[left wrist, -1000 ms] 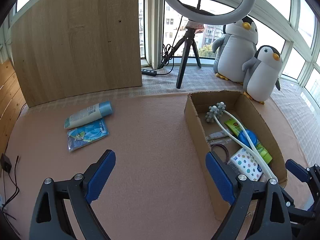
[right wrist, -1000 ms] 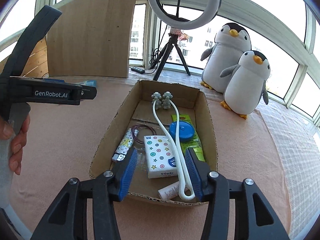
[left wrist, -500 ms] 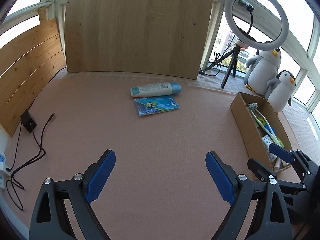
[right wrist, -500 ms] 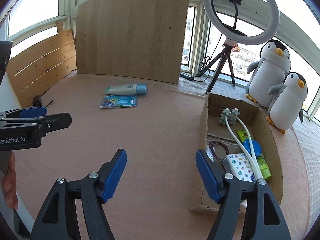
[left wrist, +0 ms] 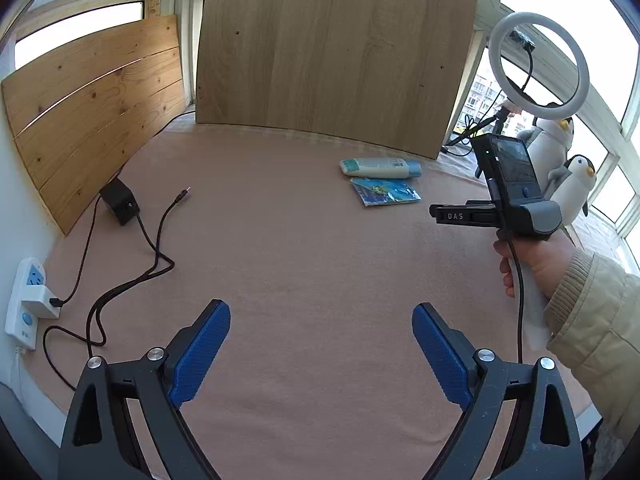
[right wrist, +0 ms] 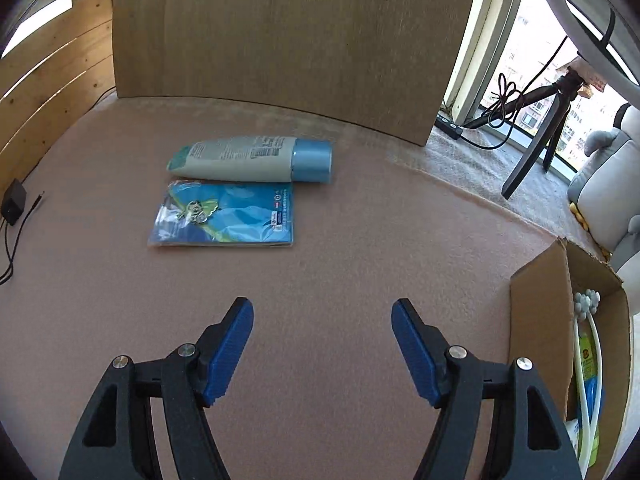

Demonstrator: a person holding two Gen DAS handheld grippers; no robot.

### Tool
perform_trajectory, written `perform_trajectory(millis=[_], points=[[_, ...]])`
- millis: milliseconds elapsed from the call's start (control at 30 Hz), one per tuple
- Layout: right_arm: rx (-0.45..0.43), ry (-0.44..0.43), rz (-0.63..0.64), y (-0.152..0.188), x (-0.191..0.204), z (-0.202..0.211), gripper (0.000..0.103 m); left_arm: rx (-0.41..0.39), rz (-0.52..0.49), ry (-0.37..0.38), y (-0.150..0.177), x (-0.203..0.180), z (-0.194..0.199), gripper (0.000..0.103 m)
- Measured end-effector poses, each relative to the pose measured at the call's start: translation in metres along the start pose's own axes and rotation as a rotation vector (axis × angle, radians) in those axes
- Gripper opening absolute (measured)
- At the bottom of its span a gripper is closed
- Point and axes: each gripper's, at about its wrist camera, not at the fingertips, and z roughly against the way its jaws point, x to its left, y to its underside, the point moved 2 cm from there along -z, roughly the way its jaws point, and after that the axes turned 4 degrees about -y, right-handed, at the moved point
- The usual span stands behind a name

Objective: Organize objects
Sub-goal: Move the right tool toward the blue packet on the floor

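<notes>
- Both views have swung left since a second ago, off the cardboard box (right wrist: 536, 320) and onto the lotion tube (right wrist: 252, 159) and blue packet (right wrist: 224, 216).
- Right gripper (right wrist: 322, 348): released, empty; tube and packet lie ahead, slightly left, touching each other.
- Left gripper (left wrist: 320, 352): released, empty over bare pink felt (left wrist: 300, 248).
- Box stands at right edge; wooden board (right wrist: 280, 32) behind.

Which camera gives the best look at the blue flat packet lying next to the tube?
The right wrist view: the blue packet lies large and unobstructed ahead of the open right gripper, touching the tube. The left wrist view shows it small and distant, print unreadable.
</notes>
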Motion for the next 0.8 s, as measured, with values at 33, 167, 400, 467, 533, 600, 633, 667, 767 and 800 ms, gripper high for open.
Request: perform_trajectory(millis=[33, 167, 400, 467, 533, 600, 633, 667, 767, 800], points=[[0.015, 0.015, -0.005, -0.008, -0.005, -0.009, 0.068, 0.001, 0.006, -0.009, 0.001, 0.007, 0.001, 0.094], [0.063, 0.061, -0.009, -0.03, -0.019, -0.041, 0.068, -0.006, 0.024, -0.038, 0.001, 0.027, 0.006, 0.094], [0.052, 0.062, 0.071, -0.042, 0.002, -0.044, 0.073, -0.017, 0.078, -0.068, -0.006, 0.047, 0.006, 0.094], [0.049, -0.022, 0.136, -0.034, 0.028, -0.037, 0.073, -0.011, 0.087, -0.064, -0.008, 0.047, 0.002, 0.094], [0.04, -0.192, 0.294, -0.018, 0.068, -0.023, 0.073, -0.003, 0.086, -0.057, -0.01, 0.046, -0.003, 0.095], [0.027, -0.17, 0.395, -0.005, 0.09, -0.015, 0.073, 0.0, 0.079, -0.052, -0.011, 0.043, -0.006, 0.095], [0.027, -0.176, 0.384, -0.004, 0.09, -0.015, 0.073, 0.0, 0.075, -0.048, -0.012, 0.041, -0.008, 0.095], [0.026, -0.201, 0.352, -0.004, 0.088, -0.013, 0.073, 0.0, 0.07, -0.046, -0.012, 0.04, -0.009, 0.095], [0.046, -0.242, 0.265, -0.003, 0.089, -0.008, 0.073, -0.002, 0.064, -0.049, -0.012, 0.039, -0.009, 0.095], [0.057, -0.266, 0.26, 0.001, 0.1, -0.005, 0.073, -0.002, 0.072, -0.049, -0.012, 0.041, -0.01, 0.095]])
